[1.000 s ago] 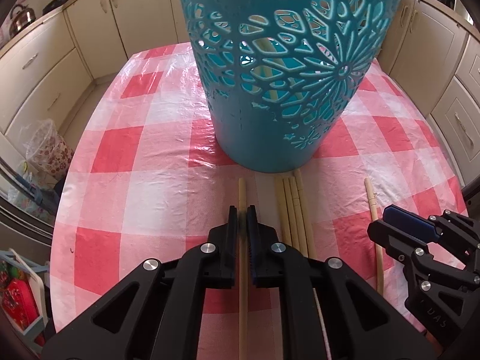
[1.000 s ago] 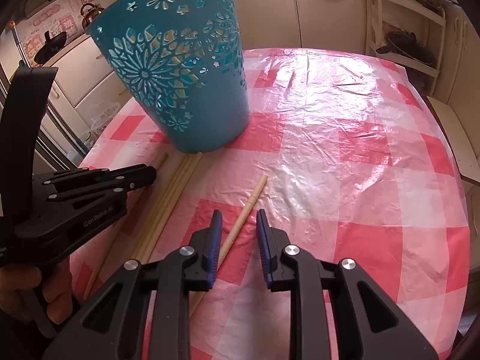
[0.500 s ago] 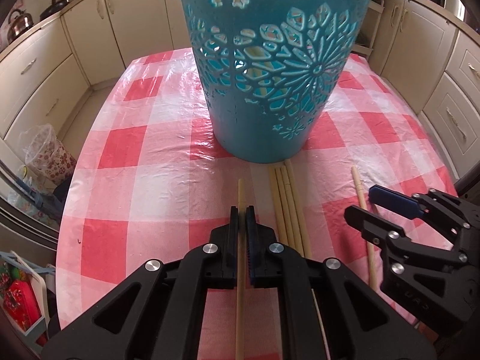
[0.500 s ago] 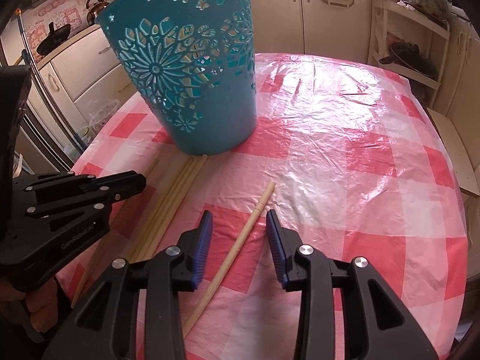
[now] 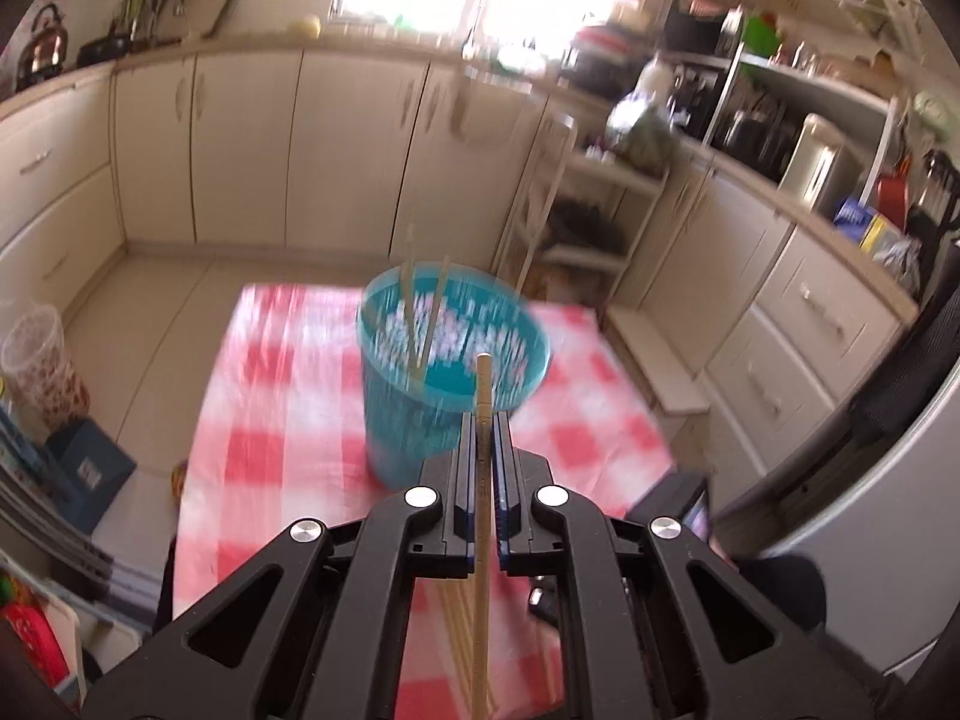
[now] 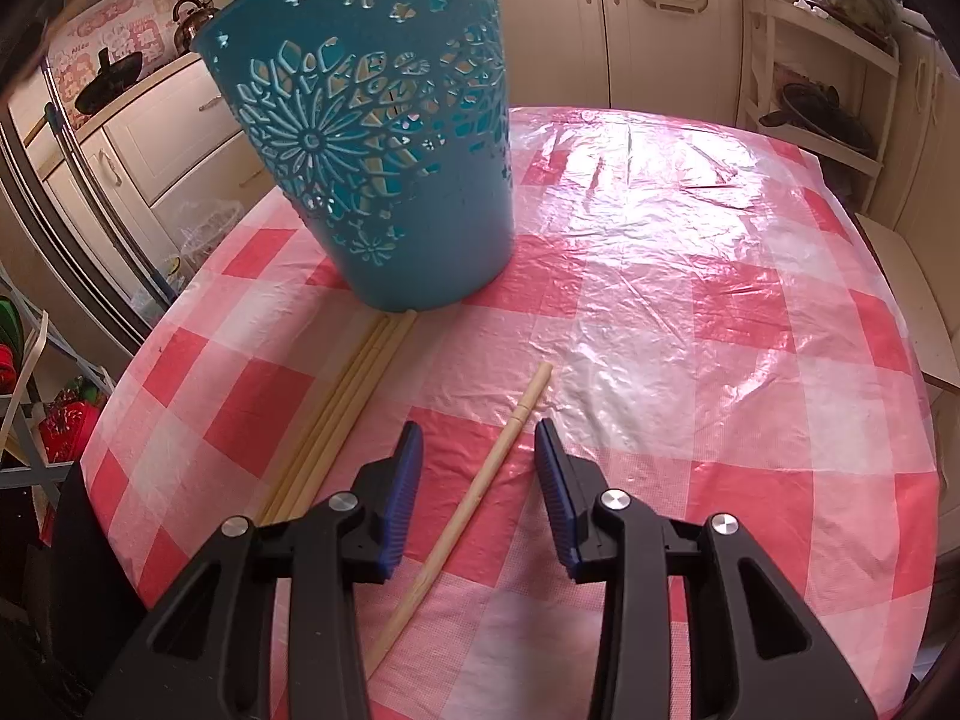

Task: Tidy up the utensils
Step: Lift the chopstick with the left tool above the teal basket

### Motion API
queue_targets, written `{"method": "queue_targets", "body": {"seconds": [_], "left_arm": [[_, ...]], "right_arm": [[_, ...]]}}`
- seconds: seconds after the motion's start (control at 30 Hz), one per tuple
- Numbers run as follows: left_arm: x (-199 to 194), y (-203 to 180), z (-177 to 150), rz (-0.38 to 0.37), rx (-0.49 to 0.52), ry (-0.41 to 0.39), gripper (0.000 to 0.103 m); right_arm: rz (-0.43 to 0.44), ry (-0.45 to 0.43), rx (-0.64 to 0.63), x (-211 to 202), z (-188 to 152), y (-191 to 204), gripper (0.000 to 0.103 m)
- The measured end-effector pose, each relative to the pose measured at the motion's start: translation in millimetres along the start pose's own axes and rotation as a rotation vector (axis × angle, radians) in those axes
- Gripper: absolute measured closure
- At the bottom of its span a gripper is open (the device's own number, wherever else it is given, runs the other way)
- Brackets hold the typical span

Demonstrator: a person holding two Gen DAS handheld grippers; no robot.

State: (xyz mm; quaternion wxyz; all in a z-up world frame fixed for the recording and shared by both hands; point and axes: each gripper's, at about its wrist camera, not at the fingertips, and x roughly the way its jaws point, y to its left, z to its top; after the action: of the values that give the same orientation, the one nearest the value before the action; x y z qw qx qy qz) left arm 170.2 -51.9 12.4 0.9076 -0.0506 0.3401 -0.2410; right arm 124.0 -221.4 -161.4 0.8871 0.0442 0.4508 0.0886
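My left gripper (image 5: pixel 483 420) is shut on a wooden chopstick (image 5: pixel 483 378) and holds it high above the table, its tip showing just past the pads. Below and ahead stands the teal cut-out basket (image 5: pixel 408 420), with two chopsticks (image 5: pixel 432 312) leaning inside; this view is blurred. In the right wrist view the basket (image 6: pixel 384 180) stands at the back left. My right gripper (image 6: pixel 478 426) hovers low with its jaws still opening; a single chopstick (image 6: pixel 462 510) lies between them on the cloth, untouched. Three more chopsticks (image 6: pixel 342 414) lie side by side to its left.
The red and white checked tablecloth (image 6: pixel 690 330) covers the table under clear plastic. Cream kitchen cabinets (image 5: pixel 240 144) and a white shelf rack (image 6: pixel 822 60) surround it. A patterned plastic jar (image 5: pixel 42 366) stands on the floor to the left.
My left gripper has lifted its chopstick off the table to well above the basket's rim. The right gripper's jaws have spread wider around the lone chopstick without moving off it.
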Motion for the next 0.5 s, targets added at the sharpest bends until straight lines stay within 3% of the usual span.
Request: {"method": "queue_targets", "body": {"seconds": [0.23,0.37,0.5], "left_arm": [[13,-9,68,0.023,-0.029,-0.215,0.098],[33,-4,95,0.075,-0.06,-0.364,0.098],[62,1,109,0.136,-0.081,-0.413,0.098]], "right_arm": [[0.013,-0.003,0.014,-1,0,-4,0.065],[0.024,-0.003,0.021,-1,0,-8,0.064],[0.028,-0.002,0.013,-2,0,-7,0.062]]}}
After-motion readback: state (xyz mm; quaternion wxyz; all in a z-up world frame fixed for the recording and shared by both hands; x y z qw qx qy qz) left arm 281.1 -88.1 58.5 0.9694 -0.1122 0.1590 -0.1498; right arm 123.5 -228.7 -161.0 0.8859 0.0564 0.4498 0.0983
